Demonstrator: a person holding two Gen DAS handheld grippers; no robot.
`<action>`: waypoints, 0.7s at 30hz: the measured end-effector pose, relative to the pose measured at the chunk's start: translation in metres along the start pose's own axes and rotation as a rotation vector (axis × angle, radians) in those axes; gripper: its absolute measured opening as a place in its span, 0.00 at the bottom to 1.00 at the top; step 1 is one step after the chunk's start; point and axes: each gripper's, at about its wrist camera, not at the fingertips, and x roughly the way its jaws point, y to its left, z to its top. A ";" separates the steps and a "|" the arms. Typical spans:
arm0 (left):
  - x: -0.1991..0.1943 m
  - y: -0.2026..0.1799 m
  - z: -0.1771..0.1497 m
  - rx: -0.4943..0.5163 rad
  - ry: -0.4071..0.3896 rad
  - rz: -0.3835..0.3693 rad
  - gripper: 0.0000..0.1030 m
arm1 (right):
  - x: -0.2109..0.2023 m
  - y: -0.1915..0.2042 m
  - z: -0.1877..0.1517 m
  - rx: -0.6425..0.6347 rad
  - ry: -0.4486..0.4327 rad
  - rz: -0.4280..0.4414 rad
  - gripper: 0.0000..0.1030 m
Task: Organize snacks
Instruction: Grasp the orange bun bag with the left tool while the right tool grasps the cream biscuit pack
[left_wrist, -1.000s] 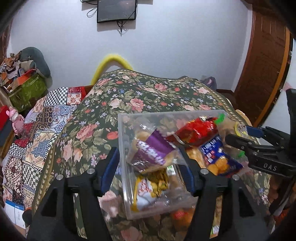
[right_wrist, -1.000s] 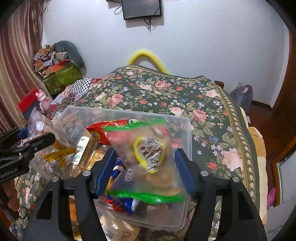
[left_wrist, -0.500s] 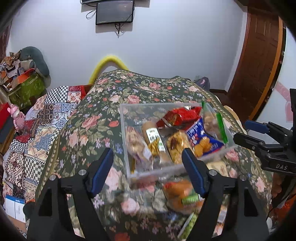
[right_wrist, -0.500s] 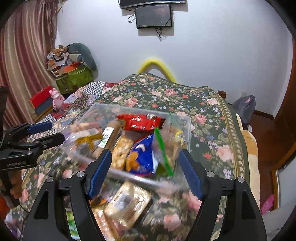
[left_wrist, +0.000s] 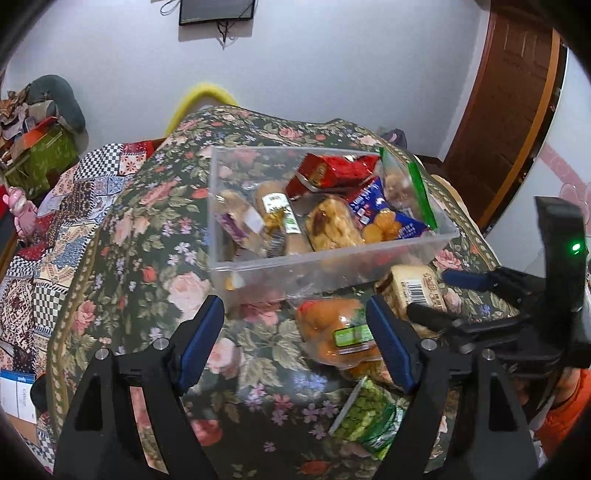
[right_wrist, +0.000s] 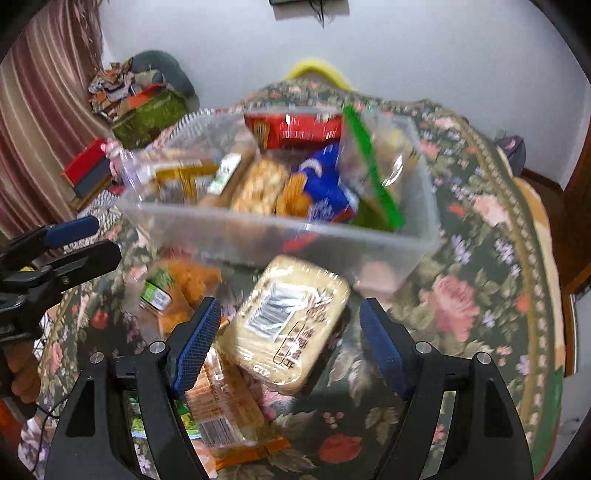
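Note:
A clear plastic bin (left_wrist: 332, 258) (right_wrist: 280, 236) stands on the floral bedspread, holding several snack packs: a red pack (left_wrist: 332, 171), a blue pack (left_wrist: 388, 218), a green-edged clear bag (left_wrist: 406, 188). In front of it lie an orange bun bag (left_wrist: 336, 332) (right_wrist: 173, 291), a beige wrapped pack with a barcode (left_wrist: 413, 288) (right_wrist: 291, 317), a green pack (left_wrist: 369, 417) and an orange-wrapped pack (right_wrist: 221, 410). My left gripper (left_wrist: 295, 343) is open and empty over the orange bag. My right gripper (right_wrist: 290, 343) is open and empty over the beige pack.
The floral bedspread (left_wrist: 147, 258) covers the surface; a patchwork cloth (left_wrist: 44, 221) lies left. A green box with clothes (left_wrist: 40, 155) stands far left, a wooden door (left_wrist: 509, 110) to the right, a wall screen (left_wrist: 216, 11) above.
Both grippers let go of their packs into the bin and drew back and down toward the near side. Loose packs in front of the bin have come into view.

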 end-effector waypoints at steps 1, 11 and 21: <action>0.002 -0.002 0.000 0.001 0.001 -0.002 0.77 | 0.004 0.000 -0.001 -0.004 0.009 -0.001 0.73; 0.039 -0.025 -0.004 0.009 0.076 -0.044 0.77 | -0.001 -0.020 -0.017 0.028 0.006 -0.001 0.72; 0.070 -0.025 -0.013 -0.021 0.129 -0.040 0.77 | 0.003 -0.021 -0.020 0.046 0.019 0.012 0.56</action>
